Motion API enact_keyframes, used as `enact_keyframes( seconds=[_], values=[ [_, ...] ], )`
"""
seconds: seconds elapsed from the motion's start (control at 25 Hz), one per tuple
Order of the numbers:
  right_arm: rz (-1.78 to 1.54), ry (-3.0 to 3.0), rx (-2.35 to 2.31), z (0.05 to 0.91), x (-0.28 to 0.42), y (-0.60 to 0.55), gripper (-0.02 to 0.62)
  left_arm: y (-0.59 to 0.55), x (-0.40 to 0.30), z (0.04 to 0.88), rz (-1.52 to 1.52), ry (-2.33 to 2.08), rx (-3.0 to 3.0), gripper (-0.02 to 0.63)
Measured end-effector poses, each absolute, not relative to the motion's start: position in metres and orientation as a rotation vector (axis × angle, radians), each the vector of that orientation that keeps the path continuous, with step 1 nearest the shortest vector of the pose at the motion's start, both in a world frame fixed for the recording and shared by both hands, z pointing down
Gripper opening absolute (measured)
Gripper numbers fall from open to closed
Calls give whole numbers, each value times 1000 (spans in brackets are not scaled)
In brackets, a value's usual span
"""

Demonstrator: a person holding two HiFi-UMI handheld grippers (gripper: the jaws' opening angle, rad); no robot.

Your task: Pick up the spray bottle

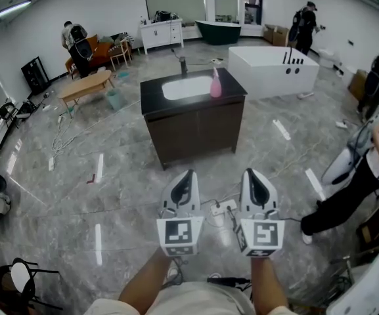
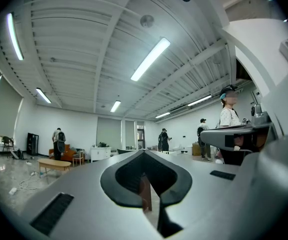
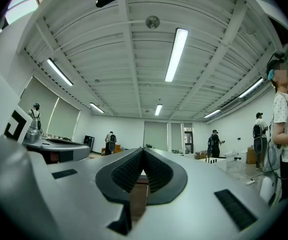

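Note:
A pink spray bottle stands upright on the black top of a dark wooden vanity, at the right edge of its white basin. A dark faucet rises behind the basin. Both grippers are held low and close to the person's body, well short of the vanity and pointing toward it. The left gripper has its jaws together with nothing between them. The right gripper is likewise shut and empty. In both gripper views only a strip of the brown vanity shows under the jaws; the bottle is hidden.
A white power strip with cables lies on the marble floor just ahead of the grippers. A person bends at the right. A white tub block stands behind the vanity to the right, a wooden bench to the left. Other people stand by the far walls.

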State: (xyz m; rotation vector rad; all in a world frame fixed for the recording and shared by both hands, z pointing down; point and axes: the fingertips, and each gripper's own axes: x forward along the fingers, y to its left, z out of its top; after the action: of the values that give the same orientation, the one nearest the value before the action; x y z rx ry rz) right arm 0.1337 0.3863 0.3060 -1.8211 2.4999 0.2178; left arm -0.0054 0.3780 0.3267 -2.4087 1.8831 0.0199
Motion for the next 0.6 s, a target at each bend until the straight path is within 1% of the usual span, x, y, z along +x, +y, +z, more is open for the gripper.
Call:
enact_keyframes(
  seconds=[0.28, 0.6],
  values=[
    [187, 2508, -1822, 317, 163, 374, 5, 368, 20, 334, 53, 1919, -2408, 2],
    [162, 2523, -1837, 332, 158, 334, 5, 329, 20, 344, 52, 1907, -2431, 2]
  ],
)
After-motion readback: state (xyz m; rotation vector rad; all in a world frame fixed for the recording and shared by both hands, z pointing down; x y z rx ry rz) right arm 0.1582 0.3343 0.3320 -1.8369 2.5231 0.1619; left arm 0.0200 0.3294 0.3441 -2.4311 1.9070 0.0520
